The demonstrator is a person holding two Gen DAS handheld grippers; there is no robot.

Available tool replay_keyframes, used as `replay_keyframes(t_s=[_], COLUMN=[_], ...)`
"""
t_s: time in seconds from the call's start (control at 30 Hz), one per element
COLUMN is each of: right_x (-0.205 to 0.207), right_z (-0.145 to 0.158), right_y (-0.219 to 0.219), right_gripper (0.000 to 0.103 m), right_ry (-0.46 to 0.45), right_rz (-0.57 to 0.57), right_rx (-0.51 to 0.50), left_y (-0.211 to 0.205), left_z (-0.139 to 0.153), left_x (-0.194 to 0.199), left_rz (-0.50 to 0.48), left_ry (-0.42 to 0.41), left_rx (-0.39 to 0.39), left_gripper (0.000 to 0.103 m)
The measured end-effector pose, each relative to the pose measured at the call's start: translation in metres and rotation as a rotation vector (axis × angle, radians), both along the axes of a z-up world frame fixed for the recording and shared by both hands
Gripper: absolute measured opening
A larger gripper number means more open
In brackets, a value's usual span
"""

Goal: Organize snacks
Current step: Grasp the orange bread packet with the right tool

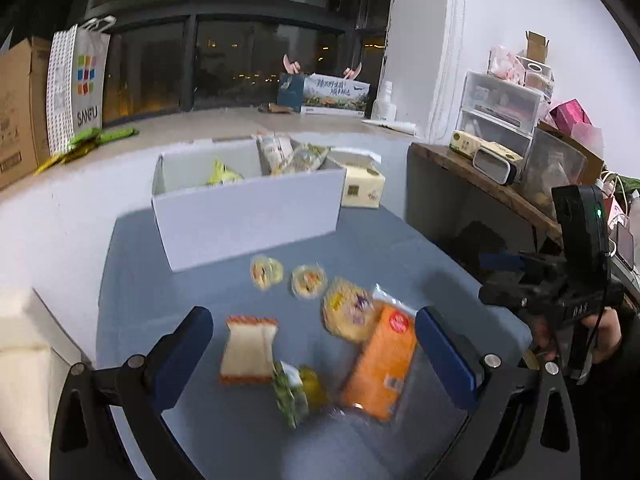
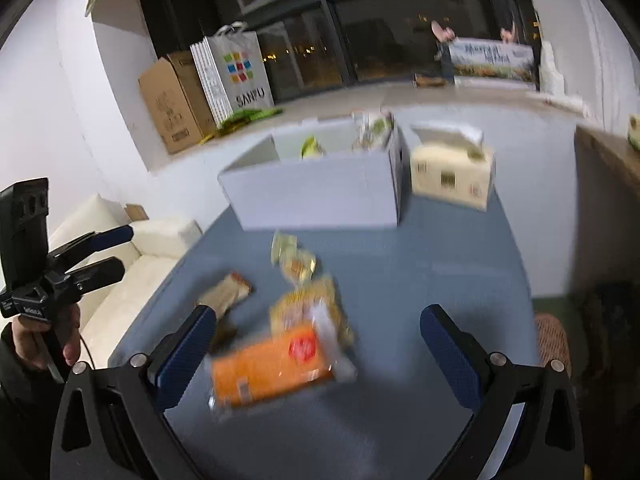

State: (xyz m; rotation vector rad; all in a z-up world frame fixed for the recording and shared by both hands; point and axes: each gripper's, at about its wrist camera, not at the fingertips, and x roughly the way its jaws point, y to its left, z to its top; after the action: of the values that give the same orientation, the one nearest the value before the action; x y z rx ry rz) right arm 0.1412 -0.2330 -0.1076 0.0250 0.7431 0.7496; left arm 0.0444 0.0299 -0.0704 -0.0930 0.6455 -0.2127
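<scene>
Snacks (image 1: 376, 360) lie mid-table (image 1: 160, 264) — bare margins around (both claws (image 1: 314, 354) (image 2: 318, 354) gape wide, empty).

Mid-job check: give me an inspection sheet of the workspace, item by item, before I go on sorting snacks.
Surface: blue-grey table top, bare toward the near edge.
Job's things: white box open, some packets already inside; orange packet, sandwich packet, green packet, round yellow packet and two small round snacks lie loose on the table.
Clutter: tissue box beside the white box.
Grippers: left tool open, holding nothing; right tool open, over the orange packet.
Cables: a thin black one by the hand holding the left tool.
Surroundings: dark window, shopping bag, cardboard box, drawer unit.
</scene>
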Motion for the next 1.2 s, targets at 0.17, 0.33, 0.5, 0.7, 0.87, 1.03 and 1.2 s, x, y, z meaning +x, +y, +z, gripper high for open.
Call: replay_keyframes(t_s=[0.17,0.33,0.5,0.7,0.87,1.03,1.2], right_x=[-0.021,-0.05,-0.052,-0.056,-0.048,-0.036,-0.009], right_z=[-0.018,-0.022,-0.042,-0.064,-0.087,-0.099,-0.093], right_y=[0.015,0.061,0.1,0.128,0.149,0.162,0.173], right_gripper=[0.103,0.103,0.103,0.103,0.103,0.103,0.086], right_ry=[0.004,-0.303,-0.412,-0.577,-0.582,-0.483,-0.235], right_rz=[0.137,0.489,0.818,1.23,1.393,1.446,1.29], right_rx=[-0.106,-0.469,-0.705,-0.907,-1.022,-1.037,-1.003], left_y=[0.001,0.015,0.026,0.035,0.043,0.046,0.046], left_z=[-0.007,-0.012,-0.02,-0.026,-0.034,-0.039,-0.044], left_x=[-0.019,-0.03,-0.036,-0.042,-0.043,-0.042,-0.04], left_rz=[-0.017,-0.005,0.011,0.003,0.015,0.024,0.027], left_ry=[0.007,0.016,0.032,0.031,0.051,0.061,0.074], left_rx=[-0.029,-0.047,-0.07,-0.089,-0.11,-0.123,-0.124], left_gripper=[0.103,0.103,0.103,0.103,0.103,0.103,0.103])
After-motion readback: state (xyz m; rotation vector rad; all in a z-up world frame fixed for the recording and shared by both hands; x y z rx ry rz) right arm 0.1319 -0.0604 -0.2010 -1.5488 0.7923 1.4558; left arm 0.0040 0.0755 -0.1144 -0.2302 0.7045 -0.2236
